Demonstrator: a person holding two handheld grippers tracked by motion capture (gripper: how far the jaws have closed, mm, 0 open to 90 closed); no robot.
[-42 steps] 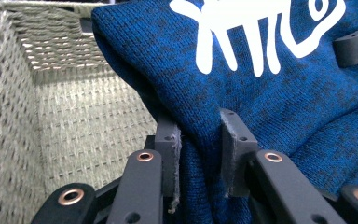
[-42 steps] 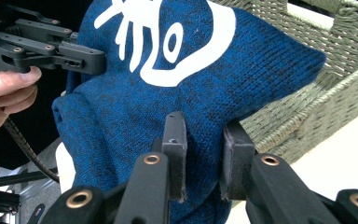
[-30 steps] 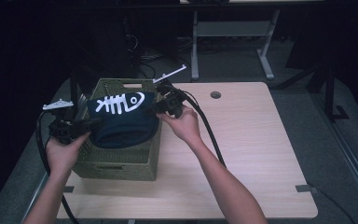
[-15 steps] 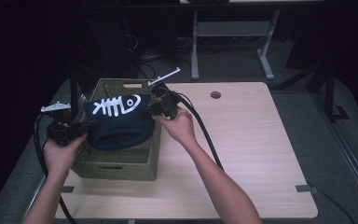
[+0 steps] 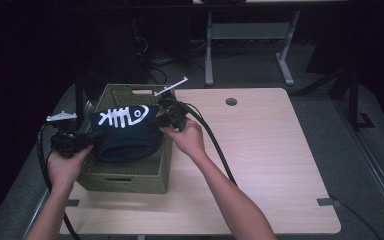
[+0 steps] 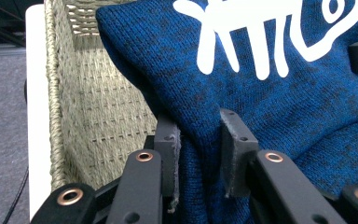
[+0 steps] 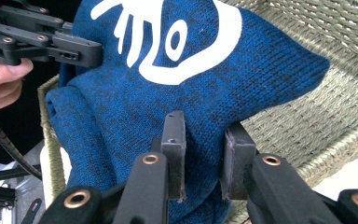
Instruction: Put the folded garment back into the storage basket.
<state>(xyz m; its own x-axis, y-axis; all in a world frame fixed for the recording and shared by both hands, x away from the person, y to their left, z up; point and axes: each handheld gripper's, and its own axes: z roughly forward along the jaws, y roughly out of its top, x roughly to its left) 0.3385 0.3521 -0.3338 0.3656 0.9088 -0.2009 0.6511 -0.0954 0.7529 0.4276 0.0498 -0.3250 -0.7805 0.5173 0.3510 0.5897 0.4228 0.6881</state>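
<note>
Dark room, pale wooden table, blue knit held over a woven basket.

From the high view, a light wood table (image 5: pixel 260 165) is seen against a black background with metal stands behind; the sweater (image 5: pixel 125 132), blue with a white fishbone print, is held over the olive basket (image 5: pixel 130 175) between the left claw (image 5: pixel 94 140) and right claw (image 5: pixel 156 124). In the left gripper view, the left claw (image 6: pixel 199 154) is clamped on a fold of knit. In the right gripper view, the right claw (image 7: pixel 204 156) is likewise closed on fabric. The sweater is judged soft, light and limp, best pinched at two spread edges.
</note>
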